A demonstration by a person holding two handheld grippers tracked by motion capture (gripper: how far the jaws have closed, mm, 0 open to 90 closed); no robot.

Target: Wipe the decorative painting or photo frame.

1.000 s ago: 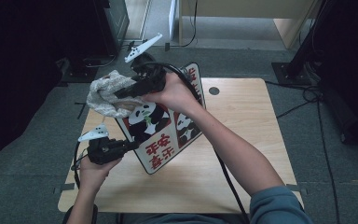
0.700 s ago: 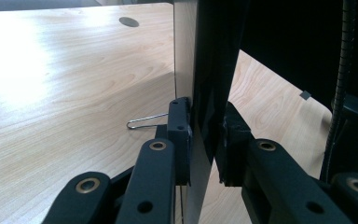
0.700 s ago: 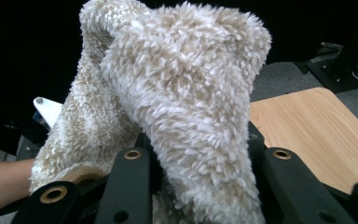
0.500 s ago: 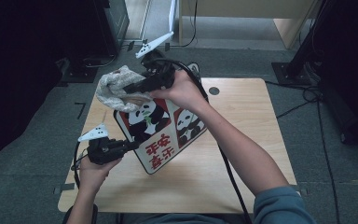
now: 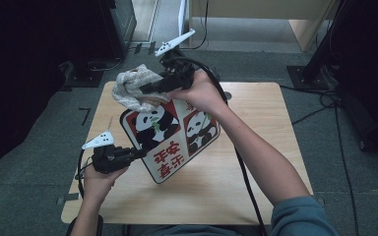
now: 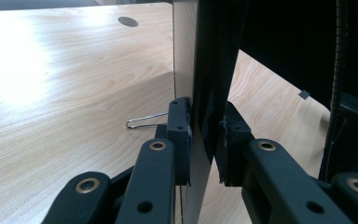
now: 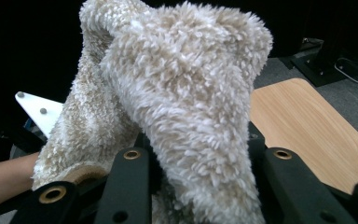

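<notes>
High view: cables (image 5: 325, 105) beside table (image 5: 256, 98)

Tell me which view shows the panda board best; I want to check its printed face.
The high view: the panda board shows its whole printed face, held up off the table by the left tool. The left gripper view shows just its thin edge between the jaws. The right gripper view shows the fluffy cloth instead.

My right jaws: fluffy cream-beige cloth (image 7: 186, 93). My left jaws: board (image 5: 170, 135), red-and-white panels, black-and-white pandas, red characters on white. Table (image 5: 275, 142): pale wood grain. My jaws black.
</notes>
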